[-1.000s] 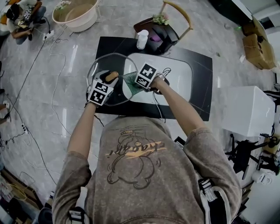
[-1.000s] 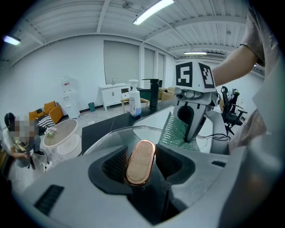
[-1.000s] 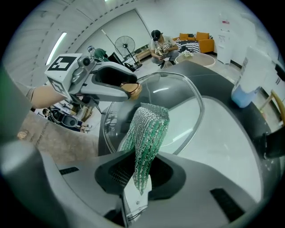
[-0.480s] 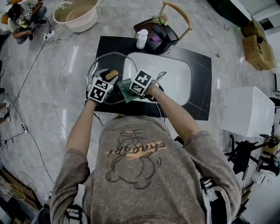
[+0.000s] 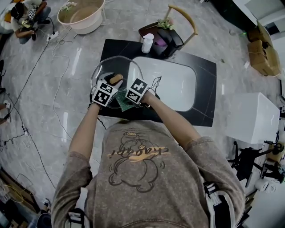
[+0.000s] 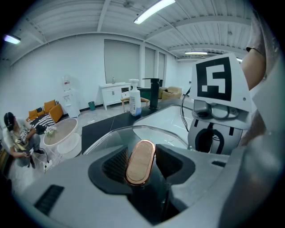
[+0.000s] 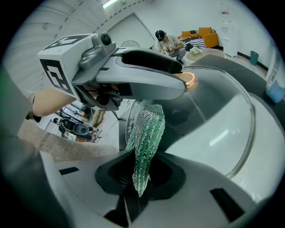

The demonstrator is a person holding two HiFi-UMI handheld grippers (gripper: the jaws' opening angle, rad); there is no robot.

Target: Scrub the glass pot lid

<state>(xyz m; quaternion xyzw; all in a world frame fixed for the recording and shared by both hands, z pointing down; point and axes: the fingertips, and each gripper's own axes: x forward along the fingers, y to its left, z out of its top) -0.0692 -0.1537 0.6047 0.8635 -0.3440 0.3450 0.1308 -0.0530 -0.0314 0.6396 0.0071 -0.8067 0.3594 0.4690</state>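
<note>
The left gripper (image 6: 141, 165) is clenched on the wooden knob (image 6: 141, 156) of the glass pot lid (image 5: 108, 67). It holds the lid over the black counter (image 5: 205, 93), and the lid's rim overlaps the left edge of the white sink basin (image 5: 171, 84). The right gripper (image 7: 140, 174) grasps a green mesh scrubbing cloth (image 7: 148, 133) at the lid's near rim. The left gripper's body crosses just above the cloth and hides part of the glass. Behind the sink stand a white pump bottle (image 5: 147, 43) and a black faucet (image 6: 153, 92), with a wooden-backed chair (image 5: 182, 13) just beyond. Well left of the sink, a beige tub (image 5: 82, 13) sits on the floor near a seated person (image 5: 22, 15).
</note>
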